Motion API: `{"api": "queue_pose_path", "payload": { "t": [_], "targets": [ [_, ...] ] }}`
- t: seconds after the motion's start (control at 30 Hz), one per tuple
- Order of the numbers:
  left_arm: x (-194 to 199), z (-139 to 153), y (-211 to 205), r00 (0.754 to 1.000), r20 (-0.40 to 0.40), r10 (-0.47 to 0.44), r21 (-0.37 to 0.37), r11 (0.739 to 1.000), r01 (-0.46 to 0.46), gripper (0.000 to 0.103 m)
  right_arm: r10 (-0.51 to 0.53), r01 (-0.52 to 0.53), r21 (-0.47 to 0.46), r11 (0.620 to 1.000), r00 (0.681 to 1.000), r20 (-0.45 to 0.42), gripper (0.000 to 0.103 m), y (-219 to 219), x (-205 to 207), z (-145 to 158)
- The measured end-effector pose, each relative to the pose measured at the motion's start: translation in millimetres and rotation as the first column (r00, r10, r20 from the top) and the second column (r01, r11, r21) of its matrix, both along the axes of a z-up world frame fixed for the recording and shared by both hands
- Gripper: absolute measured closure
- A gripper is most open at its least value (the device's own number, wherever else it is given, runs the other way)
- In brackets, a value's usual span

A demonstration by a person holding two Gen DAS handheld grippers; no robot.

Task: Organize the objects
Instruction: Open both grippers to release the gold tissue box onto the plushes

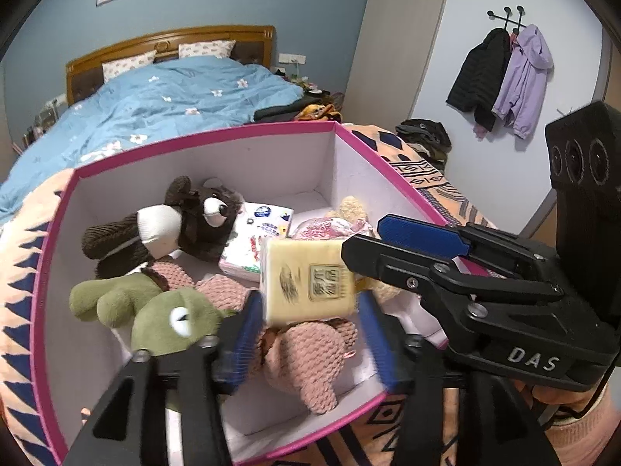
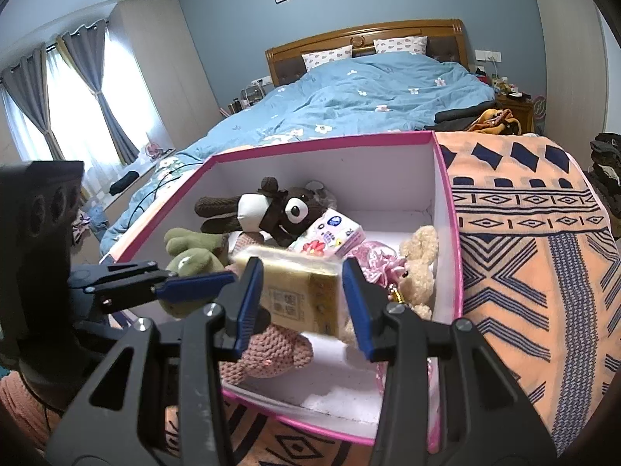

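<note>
Tissue pack (image 1: 308,281): yellow, printed label, blurred, above the plush toys inside the pink-rimmed box (image 1: 202,138).
Left gripper (image 1: 310,334): jaws apart, pack just ahead between its fingers, no pad pressing.
Right gripper (image 2: 300,305): part open, fingers flanking the pack, contact unclear.
Long axis: roughly across both grippers.

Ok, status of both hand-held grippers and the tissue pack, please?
Left hand-held gripper open, tissue pack loose between its fingers, over the box. Right hand-held gripper open, empty. Soft toys below, nothing blocking.
</note>
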State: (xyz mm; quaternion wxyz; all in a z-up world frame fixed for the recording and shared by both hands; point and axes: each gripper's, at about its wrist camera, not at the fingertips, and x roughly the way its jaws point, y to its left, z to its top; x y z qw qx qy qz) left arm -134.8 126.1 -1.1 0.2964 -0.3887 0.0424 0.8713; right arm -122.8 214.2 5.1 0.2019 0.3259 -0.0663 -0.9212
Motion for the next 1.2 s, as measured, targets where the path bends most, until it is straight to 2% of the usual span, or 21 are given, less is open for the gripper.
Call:
{"api": "queue_pose_path", "payload": {
  "t": [0.23,0.33,0.37,0.47,0.53,0.67,0.87,1.03,1.2],
  "targets": [
    [27.7,14.8,-13.5,0.99,-0.137,0.02,0.005,1.0,-0.02,0.016,0.016,-0.016,-0.011,1.0,0.999,-0.04,0.057,1.7,15.4,6.6],
    [43.5,22.2,-27.9,0.98,-0.195,0.034,0.035,0.999,-0.028,0.007,0.027,-0.028,-0.009,1.0,0.997,-0.074,0.049,2.8,28.8,12.6],
    [46.5,25.1,-30.9,0.977,-0.21,0.04,0.044,0.999,-0.032,0.0,0.032,-0.032,-0.005,0.999,0.996,-0.085,0.044,1.9,34.8,14.4],
    [60.3,31.1,-44.8,0.964,-0.252,0.081,0.066,0.996,-0.067,0.0,0.047,-0.046,0.007,0.999,0.991,-0.125,0.036,0.0,55.0,17.8],
    [67.1,30.3,-55.8,0.962,-0.251,0.11,0.082,0.992,-0.092,0.0,0.046,-0.043,0.023,0.999,0.986,-0.16,0.029,-2.4,72.8,19.6],
    [74.6,22.5,-67.9,0.956,-0.242,0.167,0.065,0.986,-0.156,0.0,0.013,-0.003,0.047,0.999,0.978,-0.21,0.013,-3.0,101.1,19.7],
    [87.1,1.0,-84.0,0.962,-0.172,0.214,0.069,0.976,-0.205,0.0,-0.006,0.016,0.057,0.998,0.984,-0.176,0.01,-6.4,122.1,1.8],
    [100.5,-11.7,-81.4,0.954,-0.189,0.234,0.011,0.972,-0.236,0.0,-0.014,0.023,0.062,0.998,0.991,-0.136,0.01,-9.6,127.3,-16.1],
    [109.6,-21.5,-79.2,0.952,-0.181,0.247,0.0,0.968,-0.252,0.0,-0.016,0.023,0.055,0.998,0.994,-0.11,0.01,-12.4,129.4,-24.7]
  ]
}}
